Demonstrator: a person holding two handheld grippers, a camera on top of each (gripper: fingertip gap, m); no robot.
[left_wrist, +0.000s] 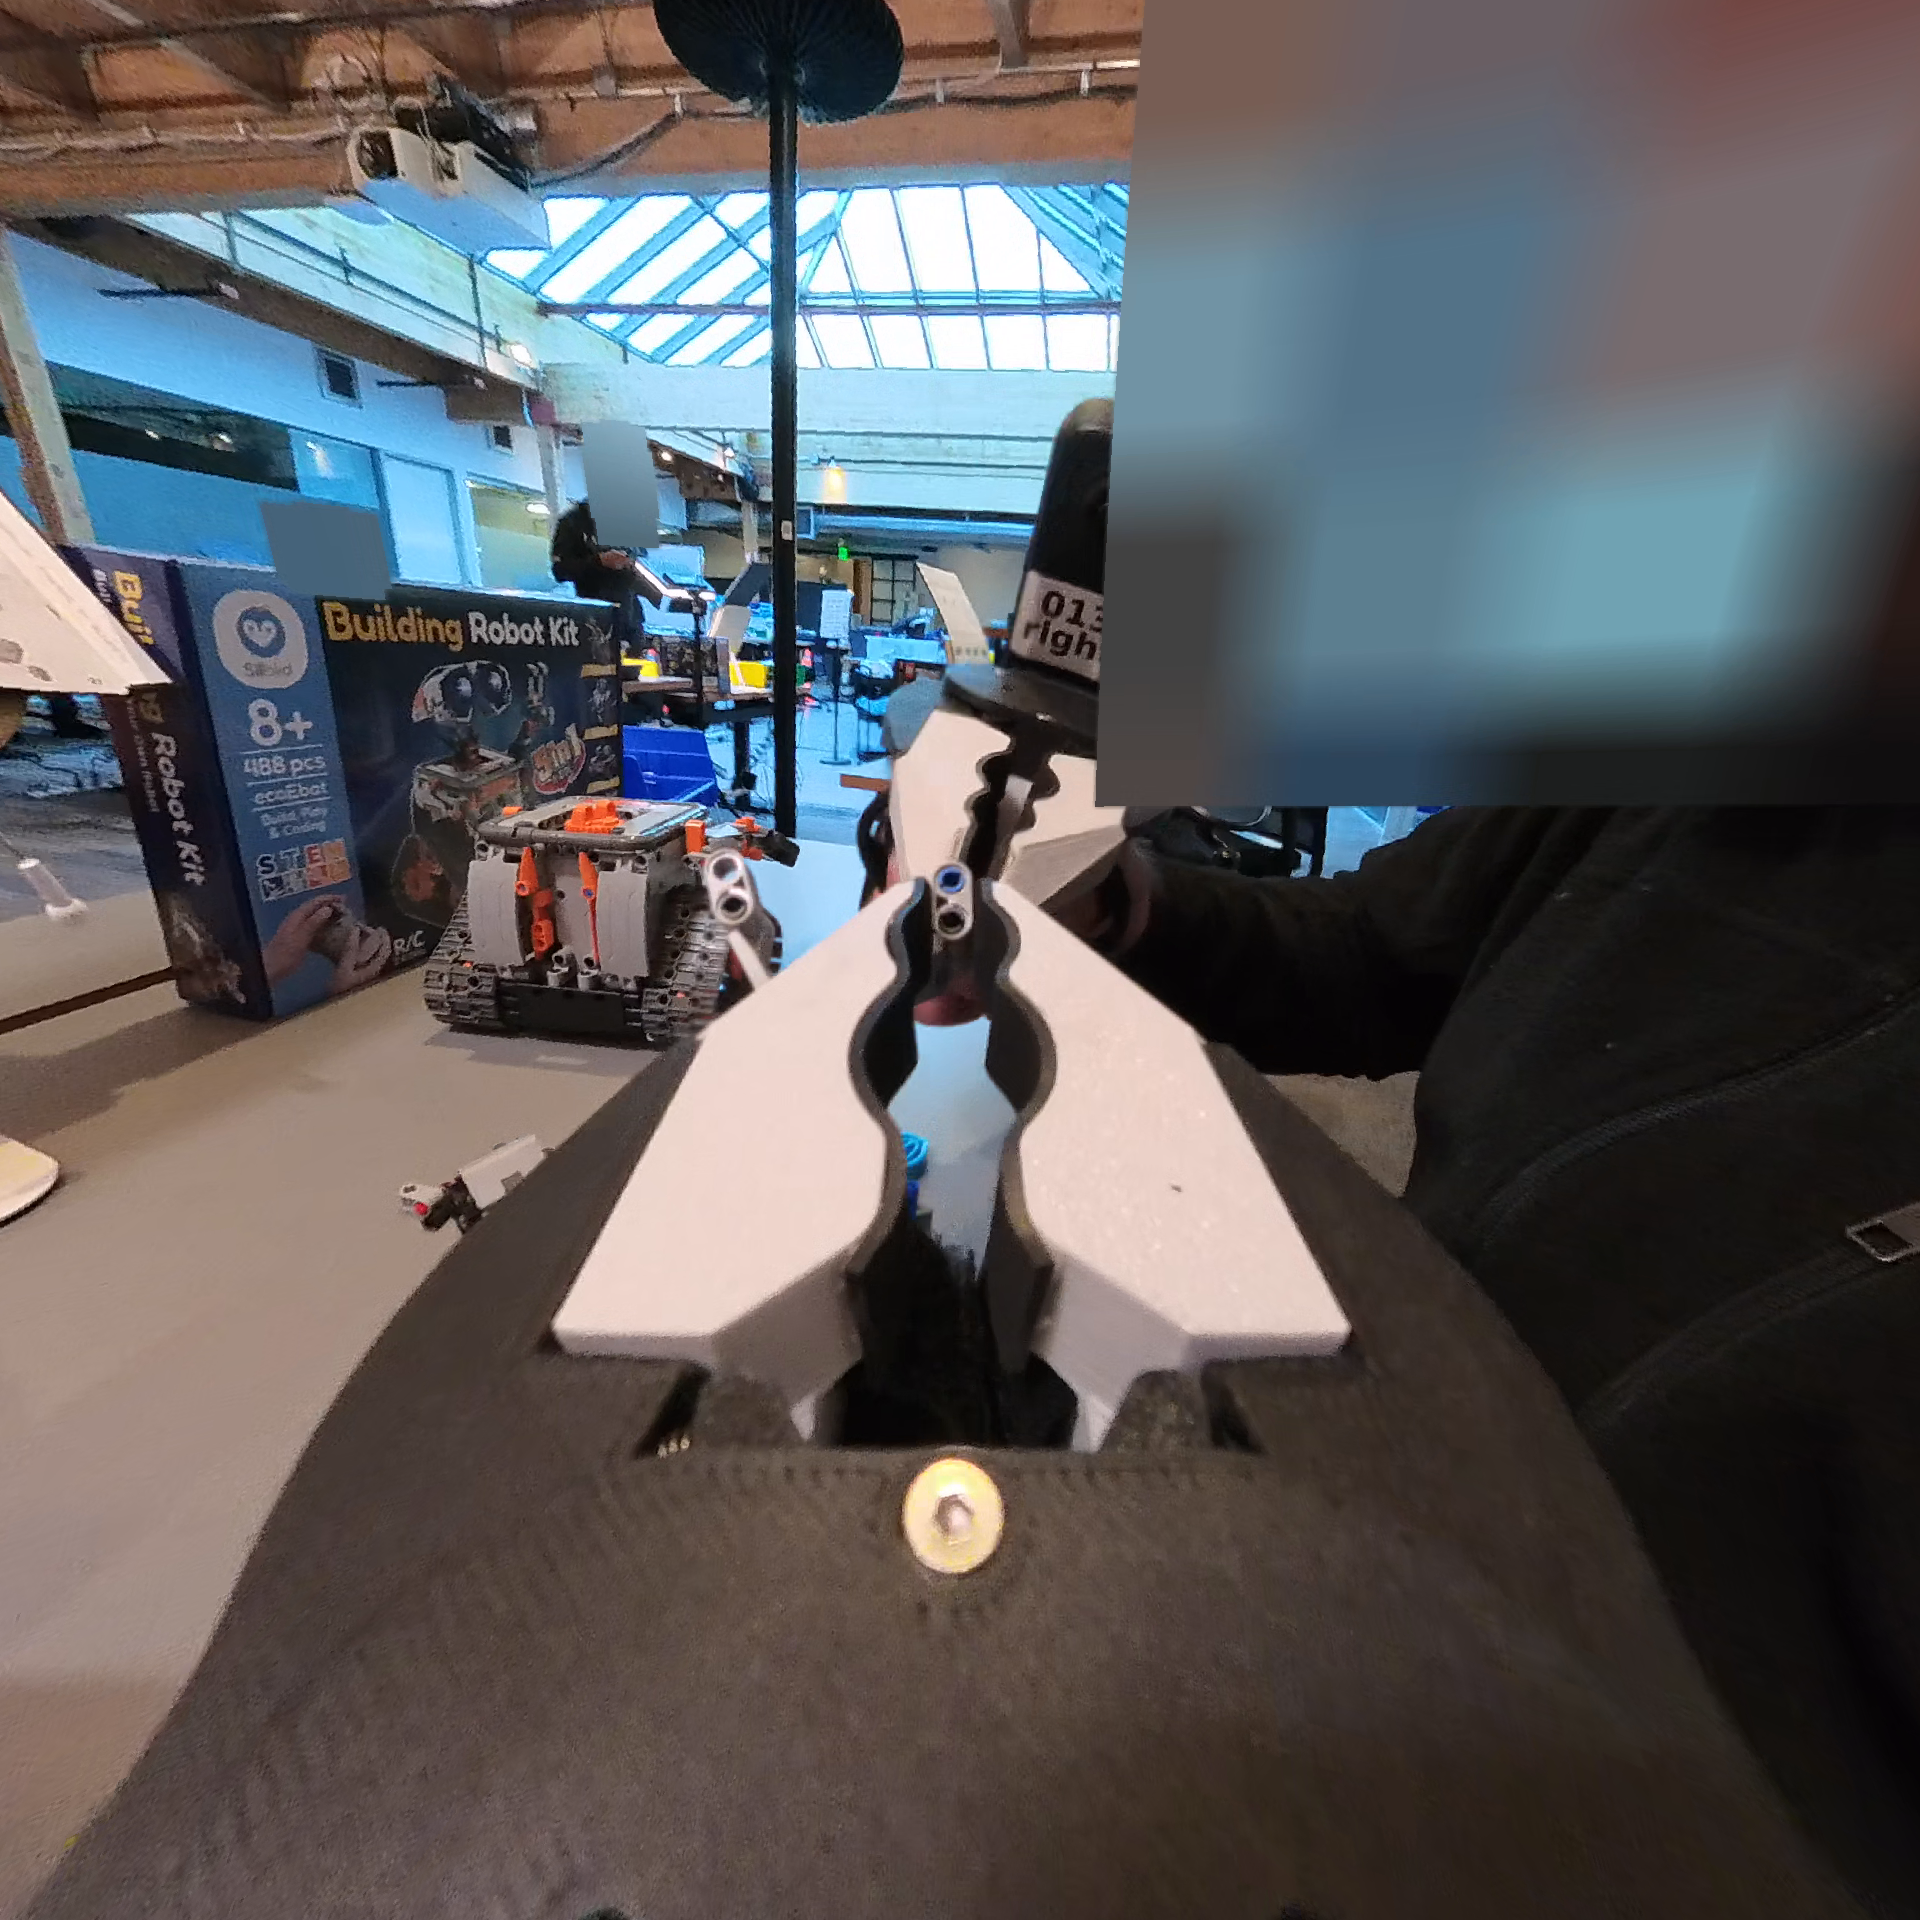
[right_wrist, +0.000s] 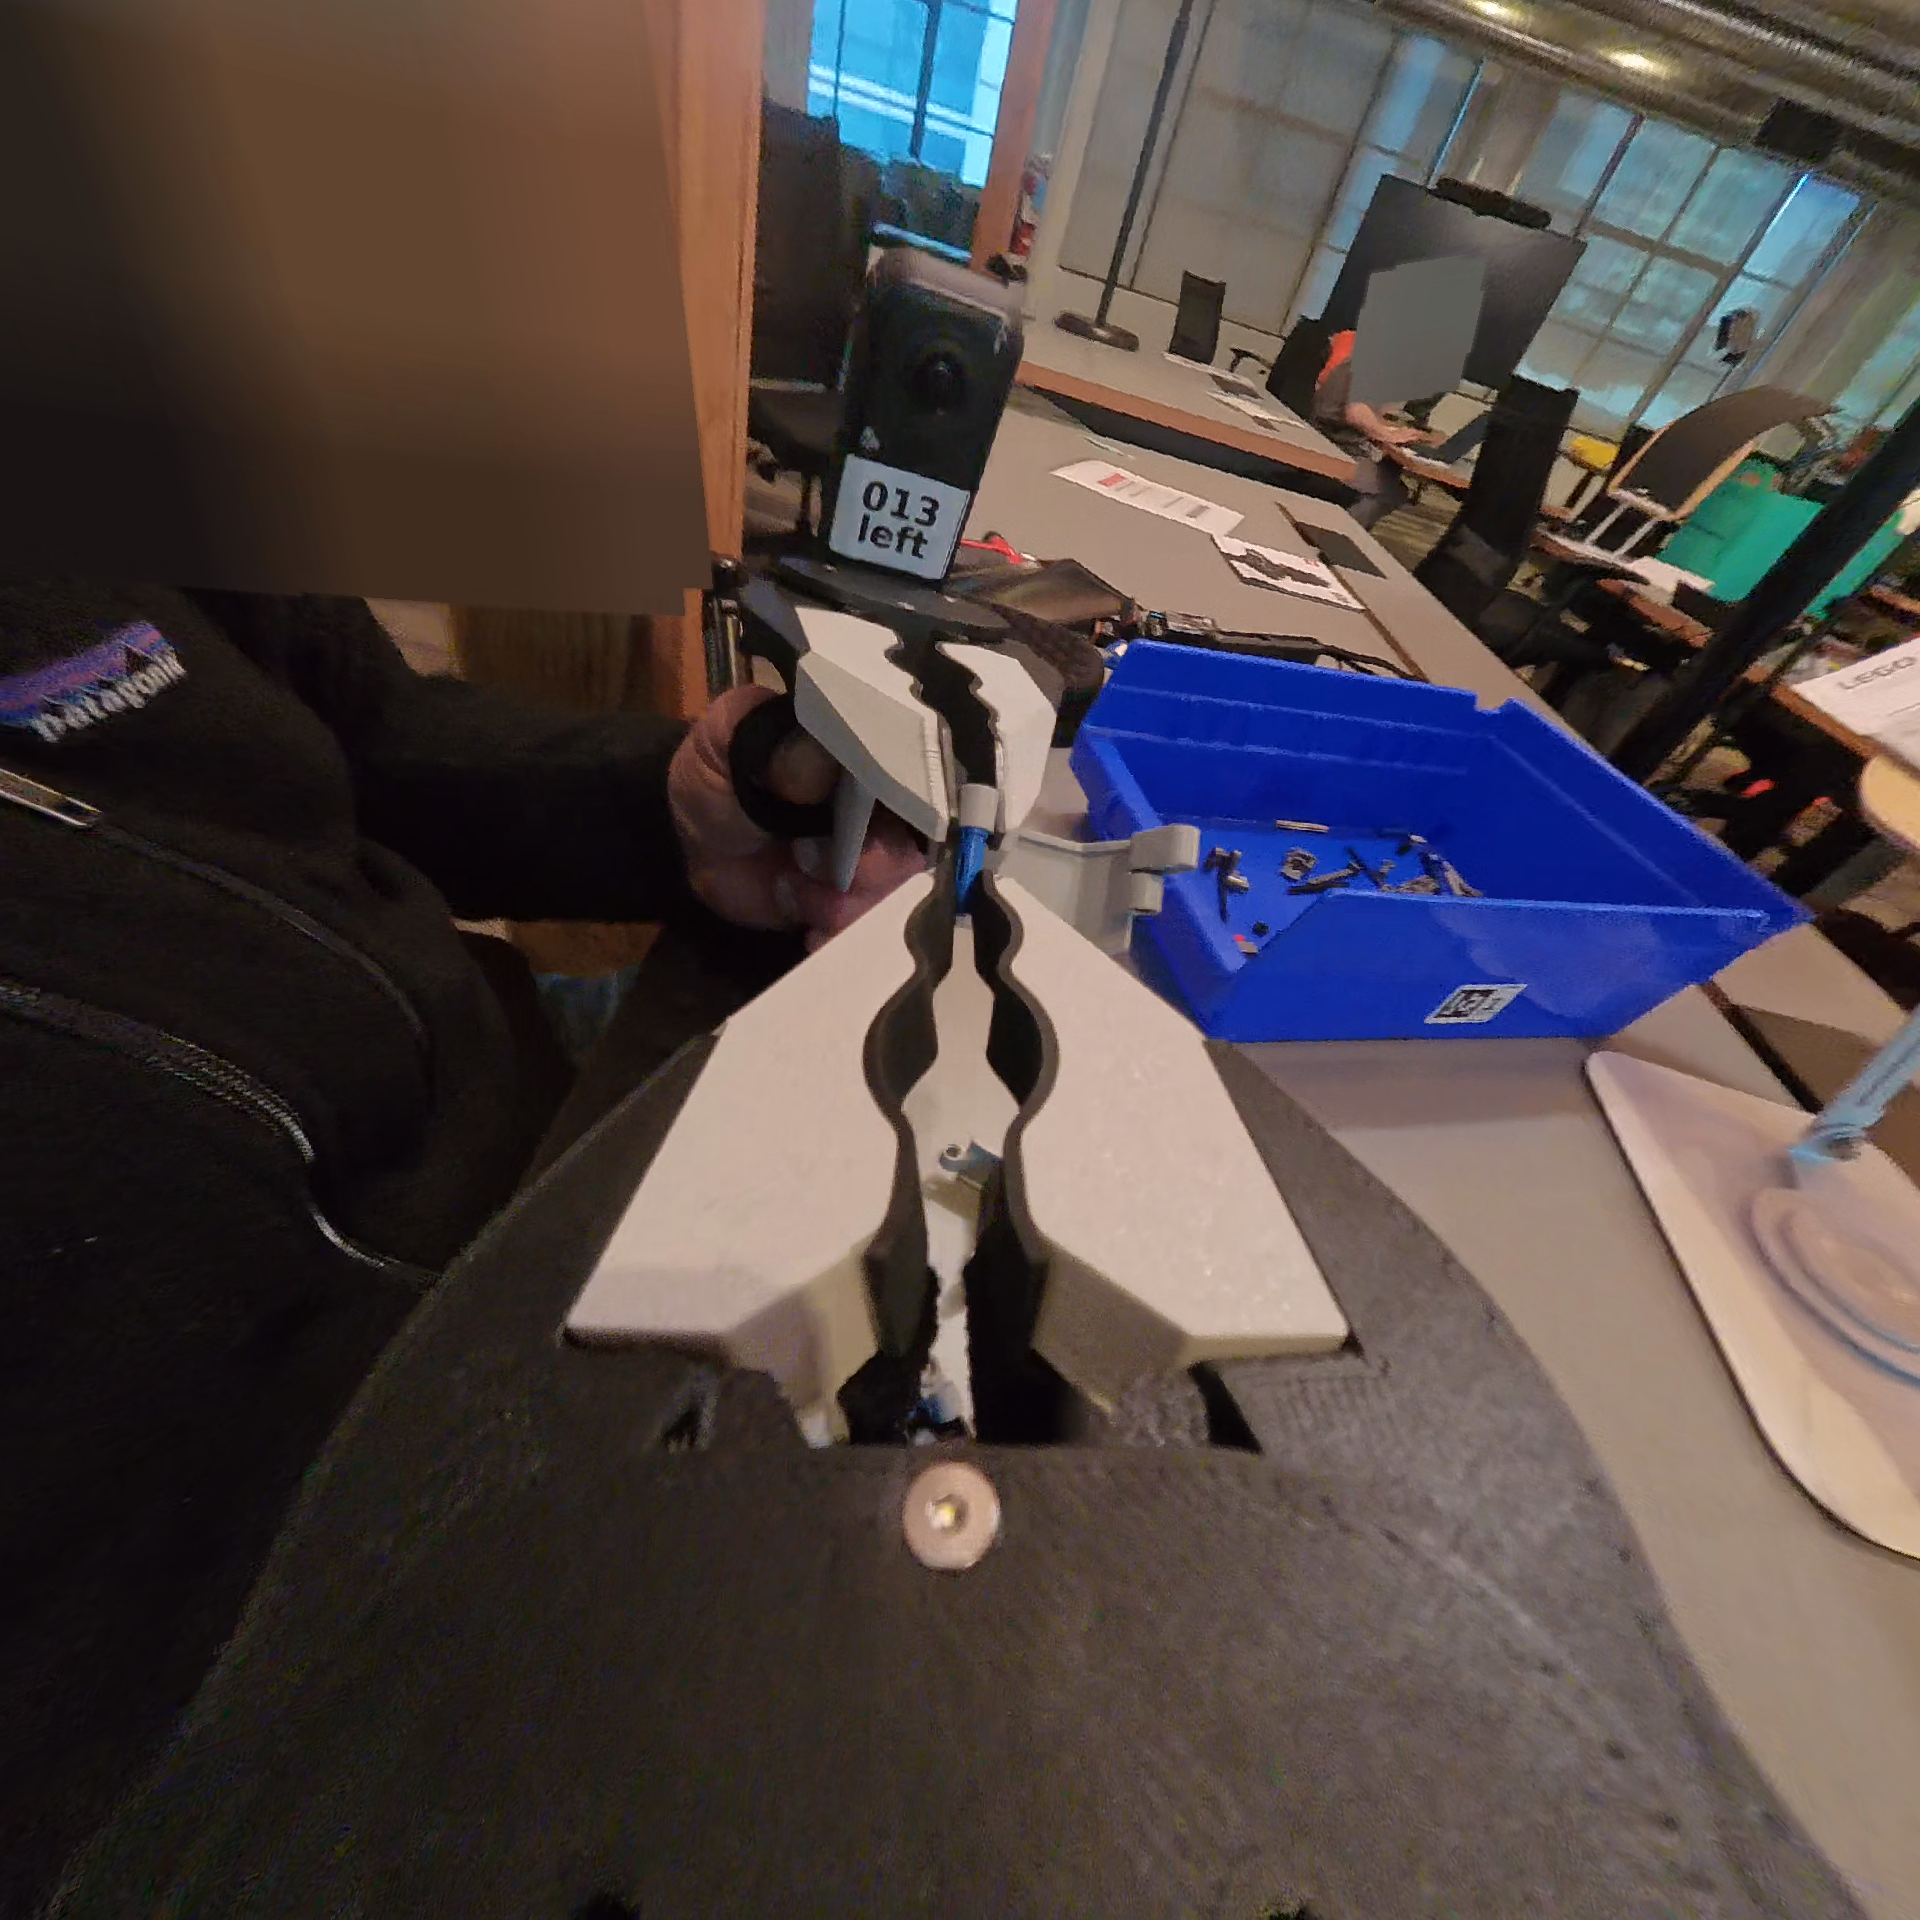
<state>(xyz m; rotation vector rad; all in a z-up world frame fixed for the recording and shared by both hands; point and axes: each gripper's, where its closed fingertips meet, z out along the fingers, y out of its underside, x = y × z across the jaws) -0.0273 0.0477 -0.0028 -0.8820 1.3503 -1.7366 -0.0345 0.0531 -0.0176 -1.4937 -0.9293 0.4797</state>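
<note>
Two grippers meet tip to tip on one small building piece.

Left gripper (left_wrist: 951, 902) clenches a grey holed beam (left_wrist: 950, 900), long axis end-on toward the camera; right gripper (right_wrist: 961, 902) grasps its blue pin (right_wrist: 969, 862). Behind the beam: tracked toy robot (left_wrist: 587, 920), kit box (left_wrist: 343, 769), blue bin (right_wrist: 1403, 842), on a grey table (left_wrist: 208, 1247) in an open workshop.

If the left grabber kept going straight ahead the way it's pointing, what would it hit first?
Probably the right gripper. The left gripper, shut on a small grey building piece with a blue pin, points tip to tip at it, with almost no gap; exact depth is unclear.
</note>
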